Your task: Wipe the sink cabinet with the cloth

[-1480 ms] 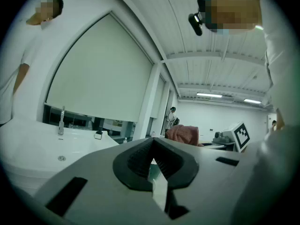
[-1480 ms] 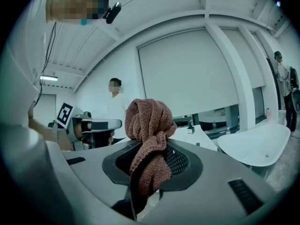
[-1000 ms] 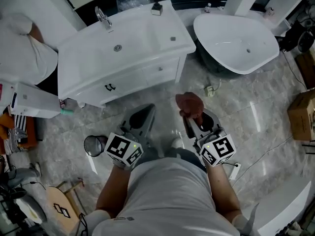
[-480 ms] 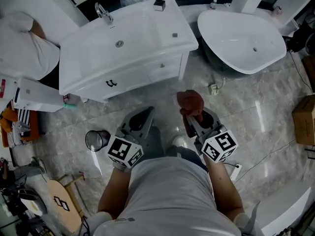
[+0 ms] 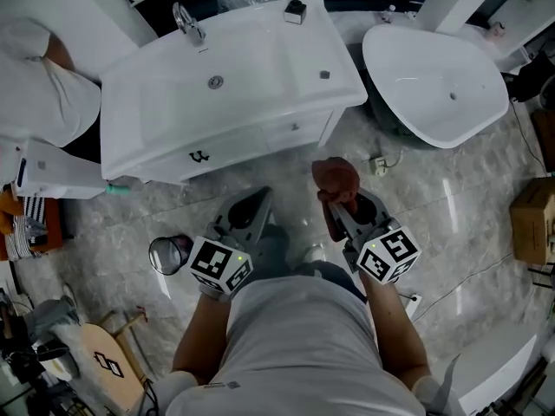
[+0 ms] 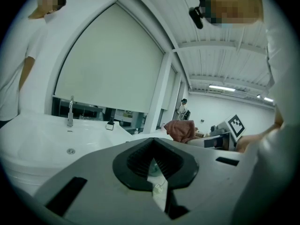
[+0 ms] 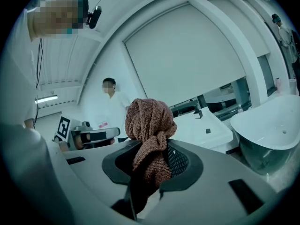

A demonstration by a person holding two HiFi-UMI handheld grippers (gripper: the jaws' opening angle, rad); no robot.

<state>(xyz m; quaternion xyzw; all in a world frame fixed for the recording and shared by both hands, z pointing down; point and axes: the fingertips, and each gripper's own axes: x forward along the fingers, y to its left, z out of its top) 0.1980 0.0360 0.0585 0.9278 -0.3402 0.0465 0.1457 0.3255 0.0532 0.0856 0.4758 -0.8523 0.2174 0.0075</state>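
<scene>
The white sink cabinet (image 5: pixel 260 137) stands ahead of me, with a basin, a chrome faucet (image 5: pixel 186 22) and drawers along its front. My right gripper (image 5: pixel 335 201) is shut on a bunched brown cloth (image 5: pixel 336 178), held over the floor short of the cabinet's right corner. In the right gripper view the cloth (image 7: pixel 149 125) sticks up from between the pads of the gripper (image 7: pixel 152 165). My left gripper (image 5: pixel 257 198) hovers beside it, shut and holding nothing. In the left gripper view its jaws (image 6: pixel 153 159) stand together and the basin top (image 6: pixel 42 144) lies beyond.
A white freestanding bathtub (image 5: pixel 434 85) sits right of the cabinet. A person in white (image 5: pixel 35 94) stands at the cabinet's left end, by a white box (image 5: pixel 52 180). A round cup (image 5: pixel 167 254) rests on the marble floor at my left, and a cardboard box (image 5: pixel 531 219) at the right.
The cabinet and tub have shifted slightly in the head view and look a little nearer. Both grippers keep the same pose, the cloth still held.
</scene>
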